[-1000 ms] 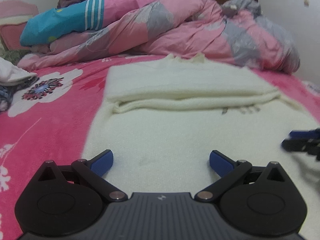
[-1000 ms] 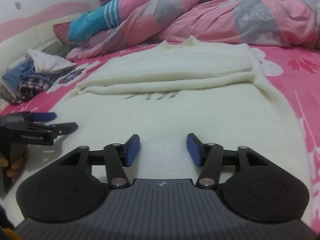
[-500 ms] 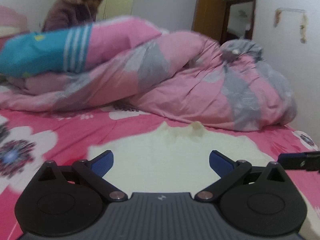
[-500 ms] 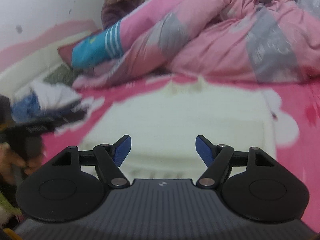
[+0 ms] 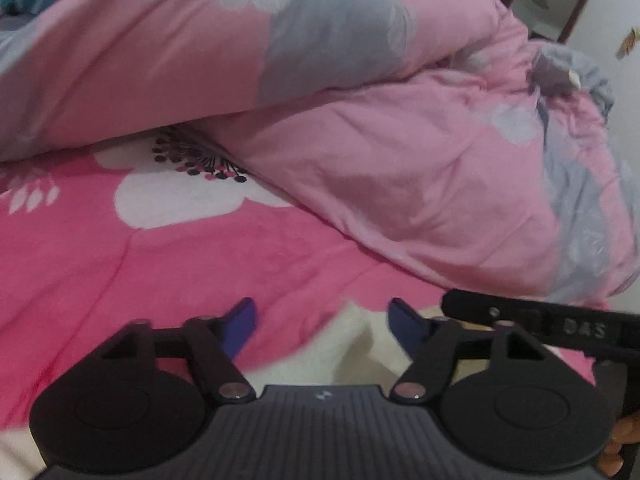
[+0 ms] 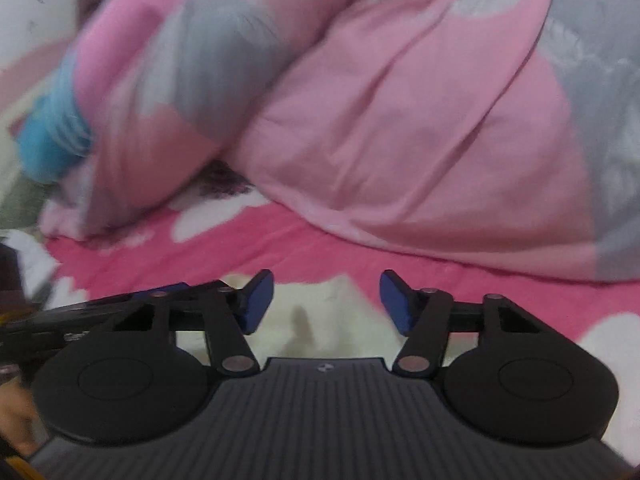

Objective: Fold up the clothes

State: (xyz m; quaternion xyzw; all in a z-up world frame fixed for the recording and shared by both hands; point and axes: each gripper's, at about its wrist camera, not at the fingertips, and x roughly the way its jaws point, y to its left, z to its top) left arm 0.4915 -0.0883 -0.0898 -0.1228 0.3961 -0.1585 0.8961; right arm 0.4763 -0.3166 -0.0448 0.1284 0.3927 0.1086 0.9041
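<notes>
The cream knit garment (image 5: 344,352) lies on the pink flowered bedsheet (image 5: 120,264), and only its far edge shows in both views. My left gripper (image 5: 323,326) hovers over that edge, jaws closing, the cream cloth between its blue pads (image 5: 240,326) but not pinched. My right gripper (image 6: 327,302) sits just to its right over the same edge (image 6: 320,320), jaws also closing, with a gap left to its pads (image 6: 396,306). Each gripper shows in the other's view: the right one (image 5: 540,322) and the left one (image 6: 120,308).
A bunched pink and grey duvet (image 5: 400,140) rises close behind the garment's edge. A blue striped pillow (image 6: 52,140) lies at the far left, with a blurred white cloth (image 6: 28,248) below it. A dark-framed doorway (image 5: 548,0) stands at the back right.
Both grippers have swept forward across the cream garment to its far edge by the duvet. Both pairs of jaws stand narrower than half a second ago.
</notes>
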